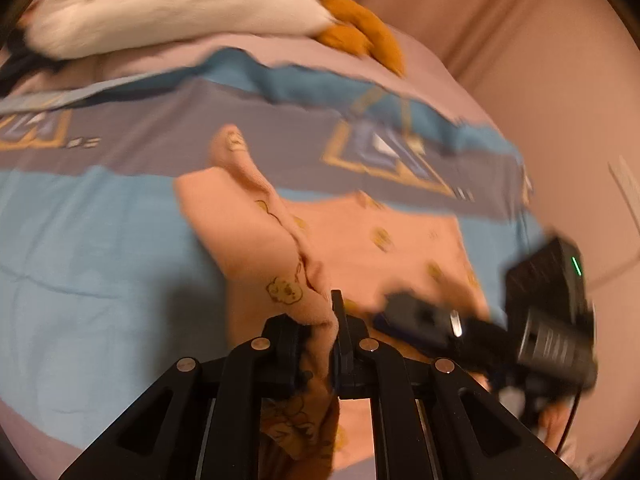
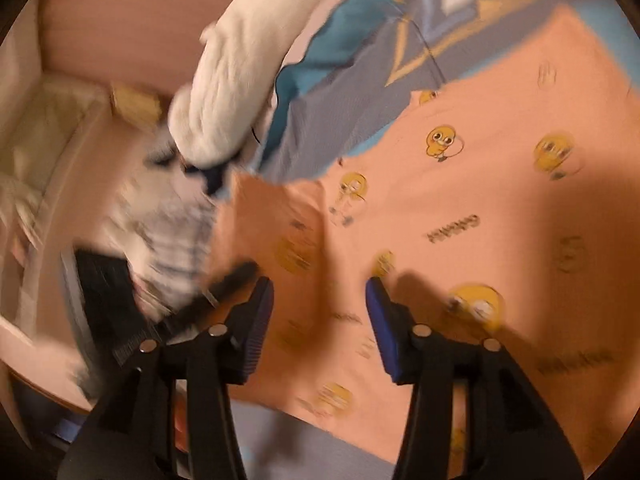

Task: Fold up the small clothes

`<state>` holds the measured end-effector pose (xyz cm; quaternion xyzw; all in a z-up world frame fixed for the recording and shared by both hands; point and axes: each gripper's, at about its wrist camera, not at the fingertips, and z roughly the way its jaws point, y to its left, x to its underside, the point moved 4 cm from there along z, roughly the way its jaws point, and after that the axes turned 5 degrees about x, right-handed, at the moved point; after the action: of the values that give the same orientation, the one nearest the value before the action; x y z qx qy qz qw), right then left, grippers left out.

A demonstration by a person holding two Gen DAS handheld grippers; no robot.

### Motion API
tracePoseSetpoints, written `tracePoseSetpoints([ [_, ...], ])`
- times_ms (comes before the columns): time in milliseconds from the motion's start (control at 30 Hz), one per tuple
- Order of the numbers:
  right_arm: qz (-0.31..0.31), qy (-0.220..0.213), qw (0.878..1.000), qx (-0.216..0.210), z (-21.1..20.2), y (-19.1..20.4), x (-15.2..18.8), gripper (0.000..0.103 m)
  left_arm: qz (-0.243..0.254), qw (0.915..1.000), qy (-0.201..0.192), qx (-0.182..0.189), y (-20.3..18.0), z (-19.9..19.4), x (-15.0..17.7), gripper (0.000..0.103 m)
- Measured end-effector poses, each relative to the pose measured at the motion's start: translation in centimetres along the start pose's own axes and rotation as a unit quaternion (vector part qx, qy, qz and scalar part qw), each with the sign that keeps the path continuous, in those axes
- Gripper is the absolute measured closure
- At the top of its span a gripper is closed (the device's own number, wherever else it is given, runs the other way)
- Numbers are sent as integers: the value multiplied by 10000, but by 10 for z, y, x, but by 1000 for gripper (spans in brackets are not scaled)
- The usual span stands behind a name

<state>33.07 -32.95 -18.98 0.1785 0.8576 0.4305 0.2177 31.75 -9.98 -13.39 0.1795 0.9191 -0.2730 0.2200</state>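
Peach garment point(image 1: 256, 216), lower centre: soft, light, limp; left claw point(image 1: 320, 332) clenched on a bunched fold; right claw point(image 2: 320, 320) released above it; best gripped at hems.

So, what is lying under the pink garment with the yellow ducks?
The pink garment lies on a blue and grey patterned bed cover, which shows around it. Whatever lies directly beneath the garment is covered.

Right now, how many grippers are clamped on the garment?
1. The left gripper pinches a raised fold of the peach garment. The right gripper hangs open above it, gripping nothing.
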Motion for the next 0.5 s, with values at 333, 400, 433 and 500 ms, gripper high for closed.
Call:
tracePoseSetpoints([
  [333, 1043, 84, 9928, -579, 17, -22, -18, 30, 402, 9960, 626, 500, -28, 39, 28, 94],
  [400, 930, 114, 9944, -485, 19, -20, -18, 31, 293, 9959, 546, 653, -23, 29, 34, 94],
  [433, 887, 121, 9950, -453, 10, -21, -17, 31, 244, 9959, 512, 703, -21, 24, 36, 94],
  [500, 762, 159, 9967, -240, 11, -20, -13, 39, 141, 9964, 412, 724, -11, 11, 45, 94],
])
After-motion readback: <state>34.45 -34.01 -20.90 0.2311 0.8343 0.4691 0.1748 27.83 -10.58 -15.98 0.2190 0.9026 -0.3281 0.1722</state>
